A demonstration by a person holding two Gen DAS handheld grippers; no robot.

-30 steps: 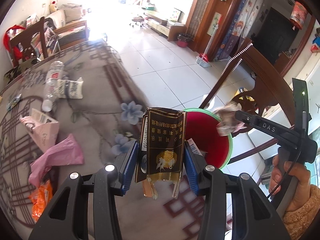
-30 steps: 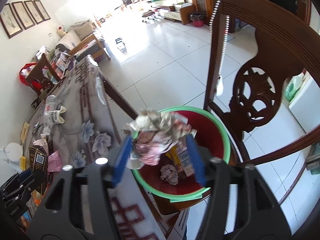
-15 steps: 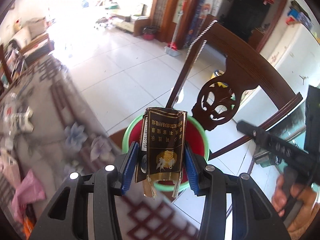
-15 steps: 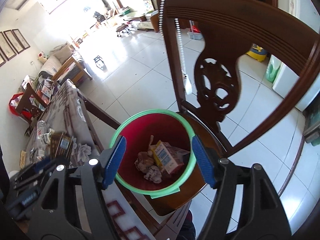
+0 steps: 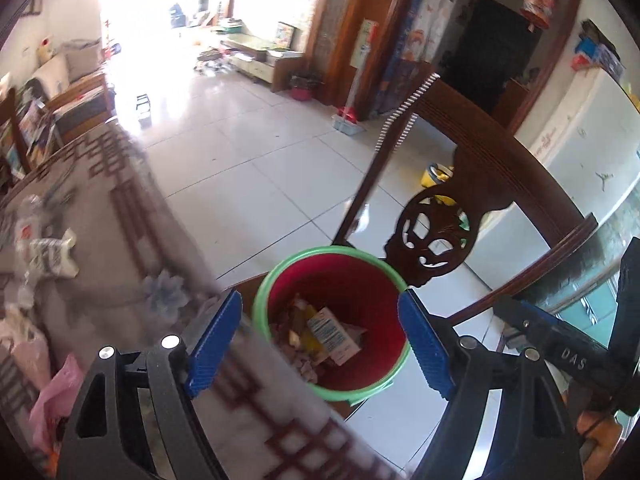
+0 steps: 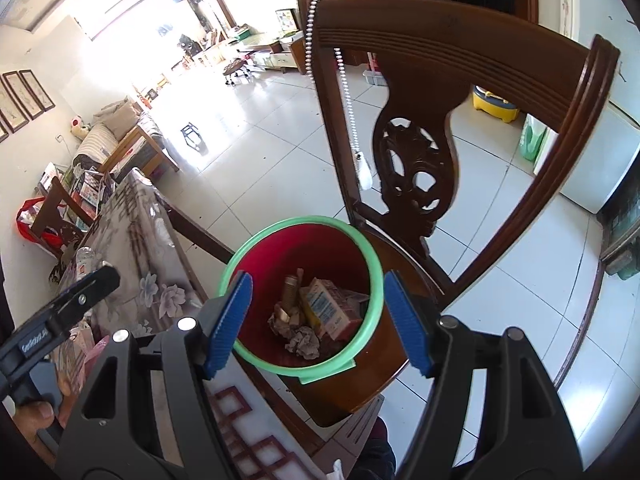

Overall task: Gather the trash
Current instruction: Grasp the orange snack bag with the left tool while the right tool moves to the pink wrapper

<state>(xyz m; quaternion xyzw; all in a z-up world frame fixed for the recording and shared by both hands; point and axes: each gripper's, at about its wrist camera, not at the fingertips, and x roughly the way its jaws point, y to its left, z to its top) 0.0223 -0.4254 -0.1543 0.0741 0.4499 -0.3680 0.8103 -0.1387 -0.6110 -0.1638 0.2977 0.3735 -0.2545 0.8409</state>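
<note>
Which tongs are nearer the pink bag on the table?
Left. The left tongs, just opened and empty, hang at the table edge beside the pink bag; the right tongs hang over the red bin, beyond the left ones.

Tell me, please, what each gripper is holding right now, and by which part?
Nothing. The left gripper, whose jaws have just been opening, and the right gripper are both open and empty above the red bin.

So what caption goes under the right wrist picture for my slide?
Open right gripper above the red bin of trash on a wooden chair.
</note>
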